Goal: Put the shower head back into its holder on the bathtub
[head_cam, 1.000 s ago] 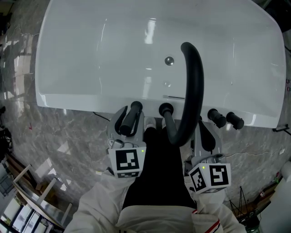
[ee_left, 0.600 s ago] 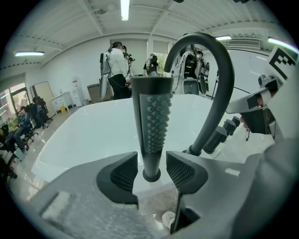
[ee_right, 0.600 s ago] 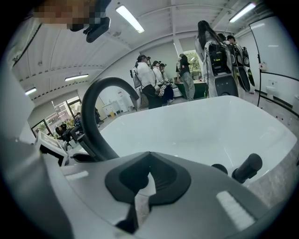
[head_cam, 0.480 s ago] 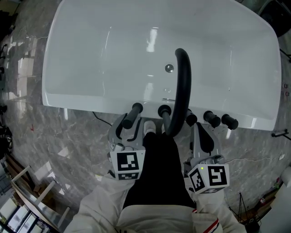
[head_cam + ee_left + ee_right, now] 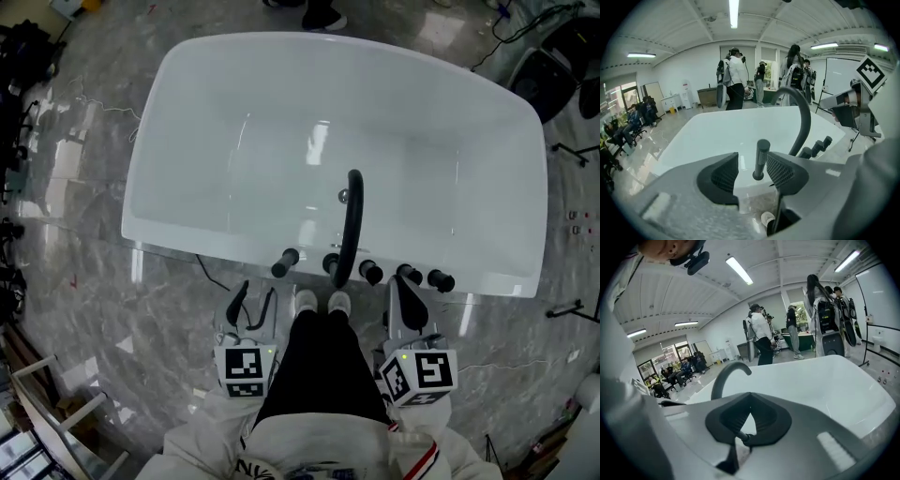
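Marble floor (image 5: pixel 94 309) rings the bathtub (image 5: pixel 187 225), whose near rim bears the shower head (image 5: pixel 284 262), tilted in its holder (image 5: pixel 277 273), just ahead of the left gripper (image 5: pixel 259 291), whose empty jaws have just been opening; the right gripper (image 5: pixel 397 286), closed on nothing, is farther.

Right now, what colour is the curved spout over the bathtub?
The spout is black; the head view shows it best.

White bathtub (image 5: pixel 469 141) on marble floor (image 5: pixel 169 309), black arched spout (image 5: pixel 352 225) on near rim, shower head (image 5: pixel 285 262) beside it, left tongs (image 5: pixel 256 294) spread.

White sleeves (image 5: pixel 202 442), blk trousers (image 5: pixel 323 366)
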Tool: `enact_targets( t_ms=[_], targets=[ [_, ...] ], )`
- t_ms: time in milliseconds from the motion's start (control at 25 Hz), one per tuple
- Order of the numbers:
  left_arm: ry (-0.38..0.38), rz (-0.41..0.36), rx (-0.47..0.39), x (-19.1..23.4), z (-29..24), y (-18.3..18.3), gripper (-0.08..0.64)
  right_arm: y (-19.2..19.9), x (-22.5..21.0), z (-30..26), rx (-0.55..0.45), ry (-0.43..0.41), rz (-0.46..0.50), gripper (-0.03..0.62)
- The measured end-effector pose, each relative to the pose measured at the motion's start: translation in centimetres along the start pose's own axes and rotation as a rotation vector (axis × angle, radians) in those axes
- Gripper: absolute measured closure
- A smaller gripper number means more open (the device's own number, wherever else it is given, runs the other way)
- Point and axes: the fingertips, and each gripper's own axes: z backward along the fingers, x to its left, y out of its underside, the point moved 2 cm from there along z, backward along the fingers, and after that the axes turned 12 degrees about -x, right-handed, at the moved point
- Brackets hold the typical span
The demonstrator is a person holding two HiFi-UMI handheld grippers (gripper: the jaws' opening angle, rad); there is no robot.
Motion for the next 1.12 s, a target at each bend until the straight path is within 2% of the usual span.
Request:
enact_targets(
  t_ms=[200, 400, 600, 760, 1120],
  targets=[
    [-0.006, 0.033, -0.103, 0.7, 1.7, -6.4, 0.382, -5.0, 1.3, 0.5, -0.054, -0.040, 0.018, 0.588],
    [0.001, 0.050, -0.171, 0.7, 3.1, -11.6, 0.402, -8.9, 3.2, 1.6, -0.092, -0.076, 0.026, 0.588],
    [0.009, 0.020, -0.243, -0.1, 4.1, -15.5, 0.447, -12.2, 3.9, 2.3, -0.134, -0.100, 0.024, 0.588],
    [0.012, 0.000, -0.284, -0.2, 4.9, -17.8, 0.482, -14.0, 4.2, 2.7, -0.163, -0.107, 0.029, 0.588],
    [0.029, 0.031, -0.315, -1.5, 5.5, -20.5, 0.531, -15.9, 5.6, 3.7, -0.191, -0.182, 0.032, 0.587]
  ],
)
